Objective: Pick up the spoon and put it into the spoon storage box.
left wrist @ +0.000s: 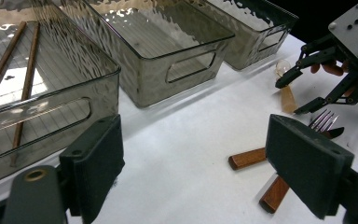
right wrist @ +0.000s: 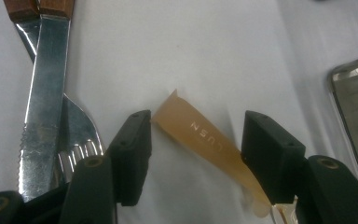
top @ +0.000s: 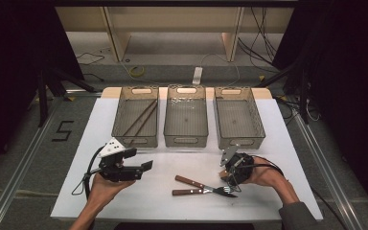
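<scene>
Black jaws of the right gripper (right wrist: 193, 149) stood open astride a translucent amber spoon (right wrist: 205, 140) lying flat on the white table (top: 172, 158), its handle slanting between the pads, neither clearly touching it. Just beside it lay a wooden-handled knife (right wrist: 39, 107) crossing a fork (right wrist: 77, 140). A squeeze from there might have skated the thin spoon sideways or nudged the fork. The left gripper (top: 136, 160) hovered open and empty before three grey bins (top: 186, 122), chopsticks (top: 141, 117) in the left one.
</scene>
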Demonstrator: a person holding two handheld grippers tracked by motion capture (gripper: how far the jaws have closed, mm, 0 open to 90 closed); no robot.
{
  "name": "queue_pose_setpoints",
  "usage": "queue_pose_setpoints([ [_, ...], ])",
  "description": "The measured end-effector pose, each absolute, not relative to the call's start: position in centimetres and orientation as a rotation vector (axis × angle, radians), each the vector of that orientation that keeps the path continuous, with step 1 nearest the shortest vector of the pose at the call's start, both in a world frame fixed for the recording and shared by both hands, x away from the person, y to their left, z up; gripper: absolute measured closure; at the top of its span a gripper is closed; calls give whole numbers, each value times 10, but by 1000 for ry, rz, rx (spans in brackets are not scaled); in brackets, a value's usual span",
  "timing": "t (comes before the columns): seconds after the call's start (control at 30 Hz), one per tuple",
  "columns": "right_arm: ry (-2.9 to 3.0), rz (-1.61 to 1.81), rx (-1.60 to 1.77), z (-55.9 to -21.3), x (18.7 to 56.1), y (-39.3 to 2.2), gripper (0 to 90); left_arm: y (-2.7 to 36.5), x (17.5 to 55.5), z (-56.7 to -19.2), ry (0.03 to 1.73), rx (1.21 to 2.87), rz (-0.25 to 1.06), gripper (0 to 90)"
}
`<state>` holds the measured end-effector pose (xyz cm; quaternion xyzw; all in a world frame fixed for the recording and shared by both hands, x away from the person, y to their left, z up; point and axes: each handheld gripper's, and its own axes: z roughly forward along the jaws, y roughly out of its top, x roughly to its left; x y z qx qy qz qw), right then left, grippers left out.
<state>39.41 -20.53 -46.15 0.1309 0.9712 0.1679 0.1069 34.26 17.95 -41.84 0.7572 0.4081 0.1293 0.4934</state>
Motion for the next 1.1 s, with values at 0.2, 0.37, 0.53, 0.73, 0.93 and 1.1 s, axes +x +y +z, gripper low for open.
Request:
queue_pose_setpoints([
  [0.2,2905,501,380,-461,395,-205,561,179,342,-419,990,1841,319,188],
  [0.37,2917,500,375,-461,393,-204,647,179,342,-419,989,1843,321,191],
  [0.53,2915,484,303,-460,388,-202,731,178,342,-419,987,1850,324,192],
  [0.73,2891,469,275,-459,385,-201,742,179,342,-419,989,1850,323,192],
  [0.93,2835,522,327,-451,386,-207,746,179,342,-419,994,1845,321,192],
  [1.1,2769,593,403,-434,386,-214,747,178,342,-419,993,1846,316,191],
])
